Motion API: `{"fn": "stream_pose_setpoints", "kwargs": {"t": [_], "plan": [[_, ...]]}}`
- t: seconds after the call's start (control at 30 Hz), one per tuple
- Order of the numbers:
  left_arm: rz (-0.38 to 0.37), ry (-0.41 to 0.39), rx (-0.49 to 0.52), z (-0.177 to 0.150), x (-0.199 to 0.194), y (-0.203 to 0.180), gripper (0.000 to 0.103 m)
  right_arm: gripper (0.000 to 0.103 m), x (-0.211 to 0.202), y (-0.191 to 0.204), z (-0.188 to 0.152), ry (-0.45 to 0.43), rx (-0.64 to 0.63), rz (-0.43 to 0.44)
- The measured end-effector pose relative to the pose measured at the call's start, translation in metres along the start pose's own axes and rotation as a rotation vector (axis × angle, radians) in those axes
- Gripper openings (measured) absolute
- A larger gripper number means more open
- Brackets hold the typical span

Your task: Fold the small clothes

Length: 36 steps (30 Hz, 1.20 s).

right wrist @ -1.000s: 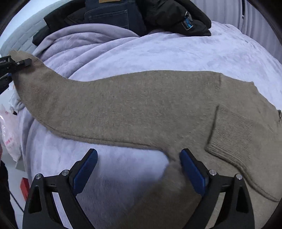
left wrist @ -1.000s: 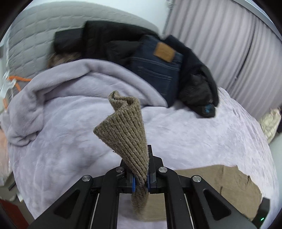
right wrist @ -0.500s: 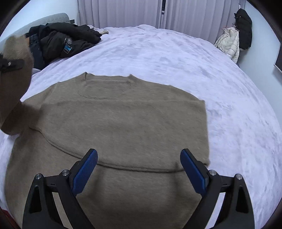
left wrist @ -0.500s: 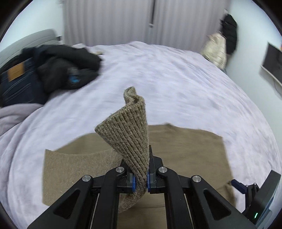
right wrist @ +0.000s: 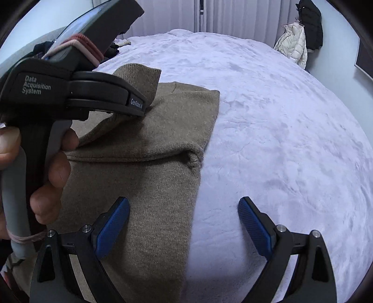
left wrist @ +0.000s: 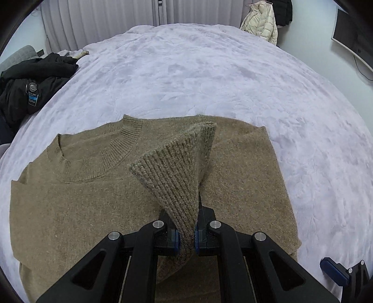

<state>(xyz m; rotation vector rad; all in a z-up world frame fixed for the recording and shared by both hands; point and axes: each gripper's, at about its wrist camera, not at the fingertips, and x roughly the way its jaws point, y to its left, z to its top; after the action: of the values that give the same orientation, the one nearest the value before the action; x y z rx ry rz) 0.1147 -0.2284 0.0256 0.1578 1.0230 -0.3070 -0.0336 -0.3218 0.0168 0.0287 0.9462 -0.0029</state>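
- Left gripper (left wrist: 186,240): blue pads pressed together on the ribbed cuff (left wrist: 179,172) of a sleeve; the cuff stands up from the pinch in a loose cone and leans over the garment's chest.
- Right gripper (right wrist: 184,223): fingers spread wide, nothing between them. Left pad (right wrist: 112,223) hangs over the knit, right pad (right wrist: 255,228) over bare bedding; whether either touches the surface, cannot tell.
- Brown sweater (left wrist: 81,209): lies flat on the bed, near the viewer, ribbed round collar (left wrist: 102,158) towards the left in the left wrist view. Its far edge is straight.
- In the right wrist view the sweater's edge (right wrist: 200,163) runs between the open fingers; a fold line crosses the body with a small pucker at that edge.
- Same view, upper left: the left gripper's black body, printed "Data Acquisition System", held in a bare hand (right wrist: 49,163), cuff poking out past its tip.
- Lilac plush bedspread (left wrist: 209,81): covers the bed beyond and to the right of the sweater.
- Black jacket (left wrist: 30,86): heaped at the bed's far left, well apart from the sweater.
- Far: pale pleated curtains (left wrist: 105,18); cream puffer coat (left wrist: 261,23) hanging at right beside a dark garment; a screen edge (left wrist: 352,44) on the right wall.
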Motion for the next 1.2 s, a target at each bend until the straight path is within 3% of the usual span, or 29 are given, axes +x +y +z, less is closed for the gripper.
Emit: {"fn": "stream_pose_setpoints", "kwargs": {"t": [0.03,0.07,0.1,0.13,0.17,0.2,0.23,0.33,0.47,0.6,0.73,0.9,1.0,1.1,1.2], "plan": [[-0.005,0.018,0.006,0.001,0.001,0.0,0.009,0.096,0.0,-0.002,-0.001,-0.002,0.012,0.011],[-0.012,0.042,0.015,0.003,0.003,0.001,0.028,0.096,0.0,-0.004,-0.002,-0.003,0.021,0.022],[-0.024,0.056,0.022,0.004,0.005,0.002,0.069,0.096,-0.001,-0.005,-0.002,-0.004,0.028,0.029],[-0.015,0.047,0.023,0.005,0.004,0.004,0.086,0.096,-0.002,-0.006,-0.002,-0.007,0.033,0.036],[0.015,-0.001,0.021,0.006,-0.005,0.007,0.094,0.096,-0.003,-0.007,-0.002,-0.013,0.036,0.046],[0.03,-0.044,0.022,0.006,-0.015,0.012,0.094,0.096,-0.005,-0.007,-0.001,-0.019,0.037,0.054],[-0.002,-0.054,0.021,0.009,-0.024,0.018,0.094,0.096,-0.007,-0.008,0.0,-0.026,0.036,0.06],[-0.162,-0.099,-0.03,0.011,-0.063,0.053,0.094,0.096,-0.012,-0.007,0.005,-0.056,0.048,0.105],[-0.082,-0.18,-0.11,-0.004,-0.092,0.118,0.094,0.096,-0.009,-0.004,0.025,-0.077,0.094,0.17],[0.063,-0.093,-0.241,-0.024,-0.073,0.193,0.094,0.096,0.012,0.005,0.055,-0.039,0.157,0.278],[0.186,-0.026,-0.362,-0.055,-0.053,0.258,0.094,0.092,0.04,0.016,0.073,-0.004,0.134,0.228],[0.147,0.021,-0.452,-0.094,-0.021,0.296,0.095,0.08,0.053,0.002,0.08,0.017,0.204,0.227],[0.139,-0.052,-0.469,-0.109,-0.01,0.293,0.103,0.077,0.067,0.001,0.084,0.046,0.204,0.233],[0.134,-0.102,-0.477,-0.115,-0.01,0.293,0.103,0.064,0.074,0.016,0.088,0.063,0.114,0.168],[0.109,-0.114,-0.491,-0.119,-0.009,0.297,0.103,0.023,0.069,0.033,0.091,0.042,0.012,0.105]]}}
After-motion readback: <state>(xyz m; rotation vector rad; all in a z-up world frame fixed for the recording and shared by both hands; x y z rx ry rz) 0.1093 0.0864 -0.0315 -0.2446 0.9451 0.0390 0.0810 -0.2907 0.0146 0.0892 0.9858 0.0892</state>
